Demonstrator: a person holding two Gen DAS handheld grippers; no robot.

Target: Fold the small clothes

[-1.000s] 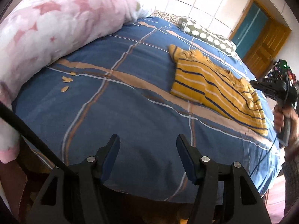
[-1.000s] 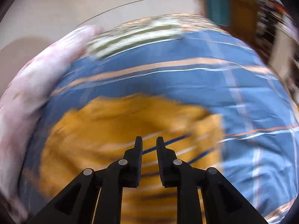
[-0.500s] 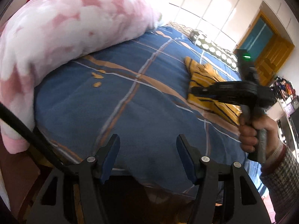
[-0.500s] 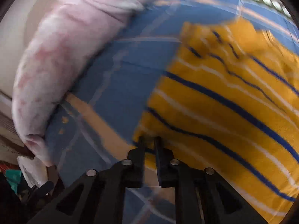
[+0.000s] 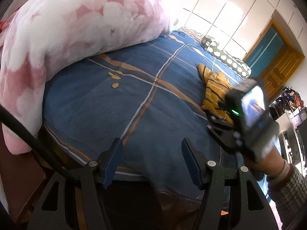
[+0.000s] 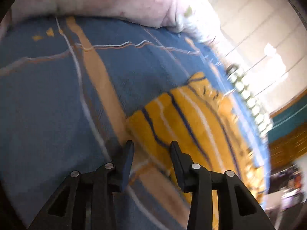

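A yellow striped shirt [image 5: 213, 88] lies folded on the blue plaid bed cover [image 5: 134, 105], toward the right side. In the right wrist view the shirt [image 6: 191, 118] fills the middle right. My right gripper [image 6: 152, 145] hangs just above the shirt's near corner; its jaws are opening, and the pads press on nothing. My left gripper [image 5: 151, 153] stands open and empty over the bed's near edge, well left of the shirt. A hand holds the right tool, whose camera housing [image 5: 249, 111] covers part of the shirt in the left wrist view.
A bulky pink flowered blanket [image 5: 76, 28] lies along the bed's left side. A spotted pillow [image 5: 226, 57] sits at the head, before a wooden door [image 5: 278, 57]. Small tan flakes [image 5: 115, 78] dot the cover. A black cable [image 5: 28, 134] crosses the lower left.
The right gripper swept from over the shirt's middle to its near corner while rolling, and its nearly shut jaws parted. In the left wrist view the right tool came closer. The left jaws kept their width.
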